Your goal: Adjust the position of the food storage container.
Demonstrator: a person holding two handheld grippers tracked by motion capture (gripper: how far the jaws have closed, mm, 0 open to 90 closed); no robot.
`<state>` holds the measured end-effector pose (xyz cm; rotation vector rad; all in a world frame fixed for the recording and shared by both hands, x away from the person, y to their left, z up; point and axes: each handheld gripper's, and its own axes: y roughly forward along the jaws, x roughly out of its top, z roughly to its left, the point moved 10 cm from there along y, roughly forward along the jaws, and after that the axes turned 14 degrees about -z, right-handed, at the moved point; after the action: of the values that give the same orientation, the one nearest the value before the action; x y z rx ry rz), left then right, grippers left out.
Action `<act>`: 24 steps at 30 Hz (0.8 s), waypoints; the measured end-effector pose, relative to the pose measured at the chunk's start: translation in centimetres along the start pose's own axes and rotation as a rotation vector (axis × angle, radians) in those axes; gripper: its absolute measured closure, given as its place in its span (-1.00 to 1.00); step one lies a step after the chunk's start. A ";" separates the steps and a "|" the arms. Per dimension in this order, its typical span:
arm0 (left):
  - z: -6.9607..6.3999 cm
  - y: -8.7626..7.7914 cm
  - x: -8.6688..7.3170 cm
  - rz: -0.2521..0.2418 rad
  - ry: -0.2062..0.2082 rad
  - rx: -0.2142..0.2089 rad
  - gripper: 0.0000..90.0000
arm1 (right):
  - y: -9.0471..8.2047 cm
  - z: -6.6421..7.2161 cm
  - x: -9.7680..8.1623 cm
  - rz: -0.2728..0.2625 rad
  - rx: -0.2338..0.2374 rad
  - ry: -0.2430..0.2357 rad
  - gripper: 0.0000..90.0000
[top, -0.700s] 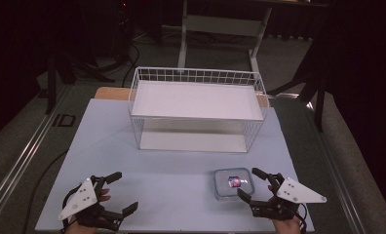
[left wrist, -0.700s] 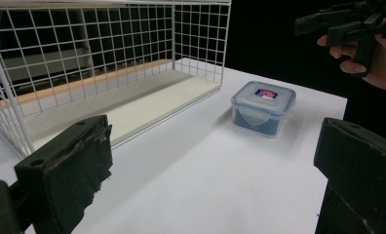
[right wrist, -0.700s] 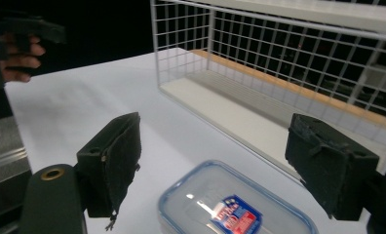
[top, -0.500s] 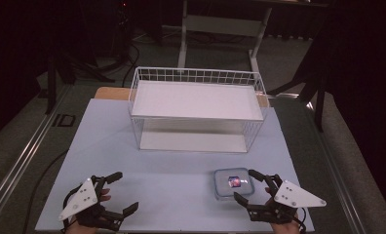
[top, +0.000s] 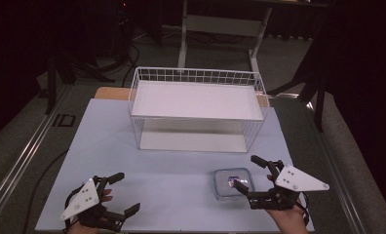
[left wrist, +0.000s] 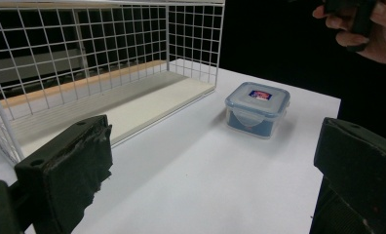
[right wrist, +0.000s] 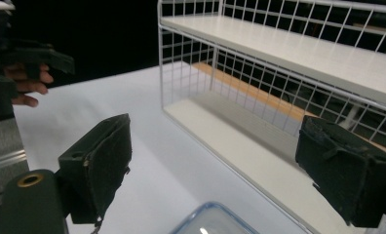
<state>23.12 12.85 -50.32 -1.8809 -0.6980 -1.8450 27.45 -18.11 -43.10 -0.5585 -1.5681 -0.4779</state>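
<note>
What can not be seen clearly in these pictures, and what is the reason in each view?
- Contents of the small lidded box: its walls are cloudy and the label on its lid is too small to read.
- The same box in the right gripper view: cut off by the bottom edge, leaving one corner.
- Far side of the wire rack: in the high view the upper shelf covers the back of the lower shelf.

Jaws wide apart; box [left wrist: 257, 109] upright on counter [left wrist: 191, 180], far right; wire rack [left wrist: 98, 63] far left, apart.
</note>
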 end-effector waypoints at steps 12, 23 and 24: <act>0.1 0.1 -0.1 -0.001 -0.005 0.001 -0.97 | 0.6 -4.6 -1.8 0.062 -0.085 0.025 -0.39; 0.0 0.2 -0.3 0.010 -0.001 -0.004 -0.97 | -0.5 -8.0 -6.0 0.154 -0.177 0.049 0.15; 0.0 0.2 -0.3 0.010 -0.003 -0.005 -0.97 | -0.9 -8.6 -7.1 0.174 -0.194 0.072 0.27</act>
<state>23.25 12.68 -50.61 -1.8871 -0.6841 -1.8401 33.96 -24.52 -49.56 -0.8103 -1.3984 -0.5146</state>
